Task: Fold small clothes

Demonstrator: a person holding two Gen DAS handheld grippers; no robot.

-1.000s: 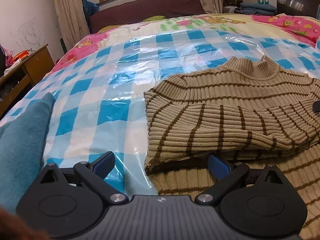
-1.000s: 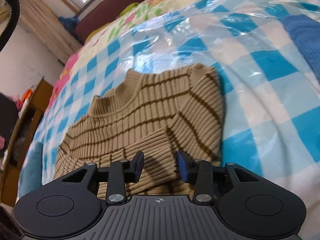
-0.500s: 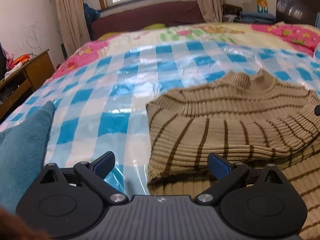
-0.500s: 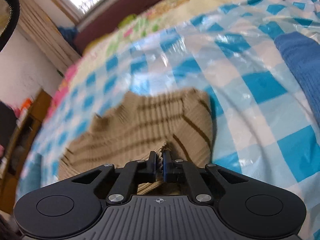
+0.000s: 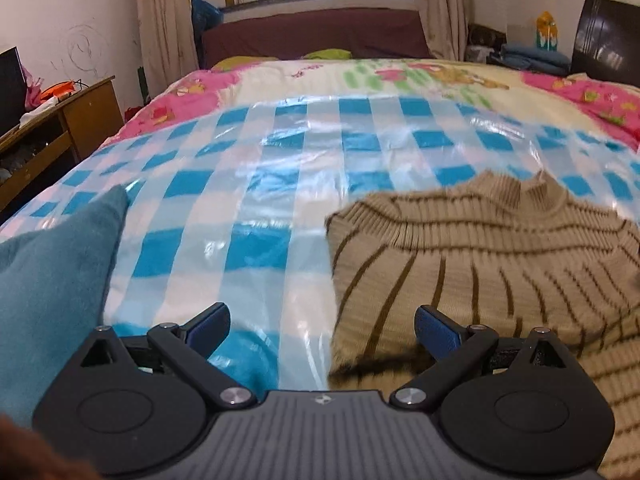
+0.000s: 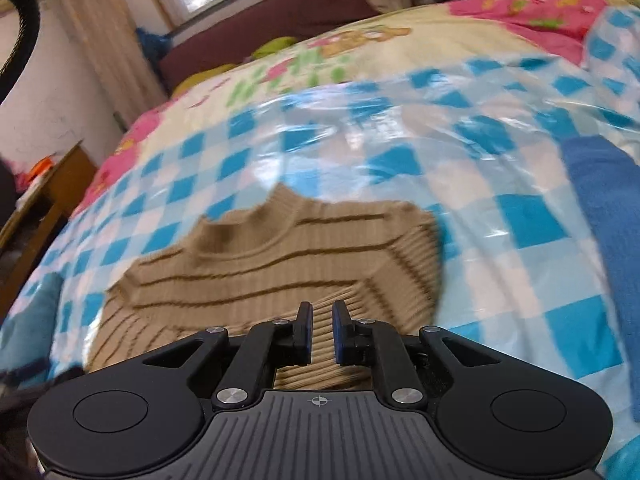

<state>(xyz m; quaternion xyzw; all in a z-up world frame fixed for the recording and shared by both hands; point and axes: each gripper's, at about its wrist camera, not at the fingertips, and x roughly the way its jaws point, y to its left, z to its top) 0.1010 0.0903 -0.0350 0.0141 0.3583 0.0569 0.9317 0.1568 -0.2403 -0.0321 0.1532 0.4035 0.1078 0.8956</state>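
A tan ribbed sweater with brown stripes lies on the blue-and-white checked plastic sheet on the bed, both sleeves folded across its body. It also shows in the right wrist view. My left gripper is wide open and empty, low over the sweater's left edge near the hem. My right gripper stands over the sweater's lower part with its jaws a small gap apart, nothing visibly between them.
A teal cloth lies at the left. A blue cloth lies at the right. A wooden desk stands left of the bed. The window and dark headboard are at the far end.
My right gripper closed on the folded sleeve half a second ago and has now parted slightly, its view tilting up. My left gripper stayed open and drew back and lower.
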